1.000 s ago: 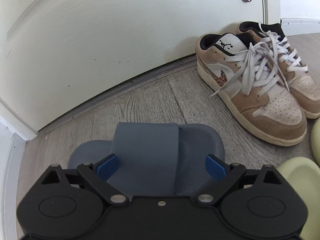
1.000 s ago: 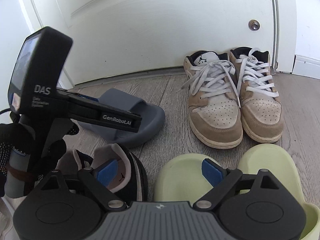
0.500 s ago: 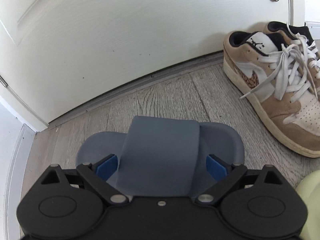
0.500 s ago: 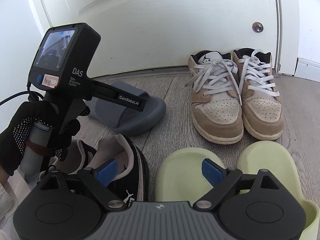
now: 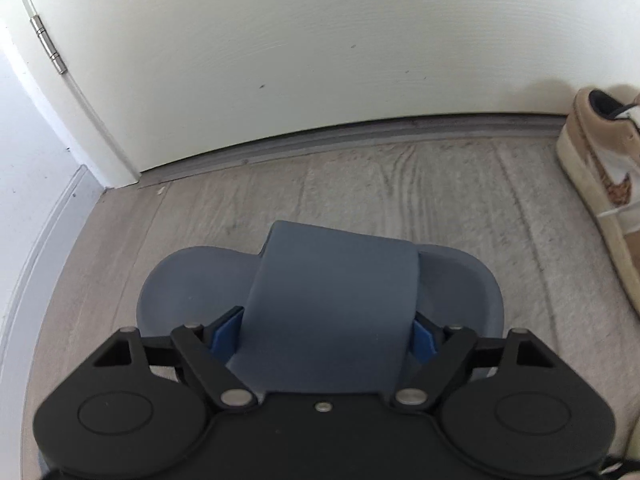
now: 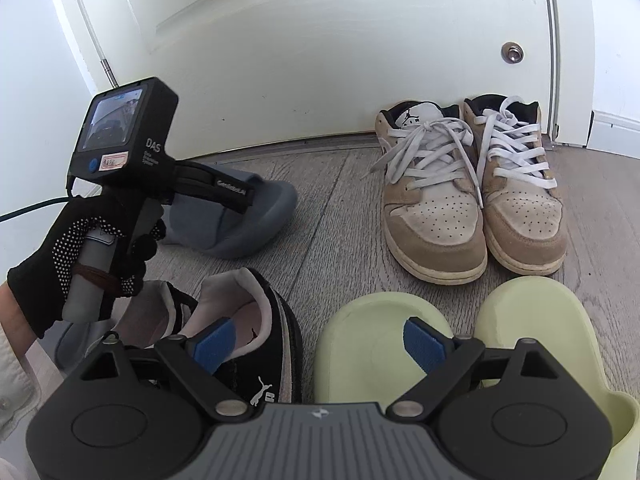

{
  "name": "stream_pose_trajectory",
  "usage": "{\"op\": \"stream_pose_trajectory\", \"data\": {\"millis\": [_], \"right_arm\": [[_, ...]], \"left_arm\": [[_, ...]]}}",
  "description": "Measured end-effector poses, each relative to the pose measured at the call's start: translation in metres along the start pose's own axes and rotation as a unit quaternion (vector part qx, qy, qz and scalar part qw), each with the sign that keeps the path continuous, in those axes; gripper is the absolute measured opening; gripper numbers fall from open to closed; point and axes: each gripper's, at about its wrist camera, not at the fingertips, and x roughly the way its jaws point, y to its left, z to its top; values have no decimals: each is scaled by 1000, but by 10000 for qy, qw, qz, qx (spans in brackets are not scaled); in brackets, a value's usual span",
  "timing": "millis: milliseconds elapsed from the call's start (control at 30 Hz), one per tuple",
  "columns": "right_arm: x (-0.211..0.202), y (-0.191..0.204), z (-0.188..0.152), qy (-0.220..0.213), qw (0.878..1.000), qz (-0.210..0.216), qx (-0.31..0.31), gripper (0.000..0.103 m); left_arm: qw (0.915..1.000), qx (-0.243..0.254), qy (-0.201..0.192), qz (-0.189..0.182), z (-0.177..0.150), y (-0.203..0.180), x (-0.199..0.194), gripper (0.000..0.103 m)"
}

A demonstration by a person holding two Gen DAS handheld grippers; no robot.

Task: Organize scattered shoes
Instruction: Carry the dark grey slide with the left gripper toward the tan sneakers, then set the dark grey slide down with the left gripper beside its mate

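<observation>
My left gripper straddles the strap of a grey-blue slide; its jaws are closing and the blue pads press the strap's sides. From the right wrist, the same slide sits near the door with a gloved hand behind it. My right gripper stands open, holding nothing, above a black sneaker and a pale green slide. A second green slide lies beside the first. A pair of tan sneakers stands toes outward against the door.
A white door closes off the far side, with a round metal fitting low on the right. The heel of a tan sneaker is at the right edge. A white wall and baseboard bound the left. Another grey shape lies under the hand.
The left gripper and the grey-blue slide have shifted left along the door, away from the tan sneakers, and its pads have drawn in on the strap. The right gripper has stayed put.
</observation>
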Motion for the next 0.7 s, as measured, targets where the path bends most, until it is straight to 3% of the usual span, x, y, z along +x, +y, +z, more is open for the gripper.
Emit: {"op": "stream_pose_trajectory", "data": {"millis": [333,500,567,700], "right_arm": [[-10,21,-1,-58,9995,116,-276,92],[-16,38,-2,-77,9987,215,-454,92],[-20,46,-6,-68,9982,265,-530,92],[-30,62,-17,0,9974,339,-629,92]], "left_arm": [[9996,-245,133,70,-71,73,-36,84],[9999,-84,115,-66,-101,82,-57,85],[9998,-59,153,-141,-108,82,-63,85],[9965,-473,337,-606,-124,89,-88,85]]}}
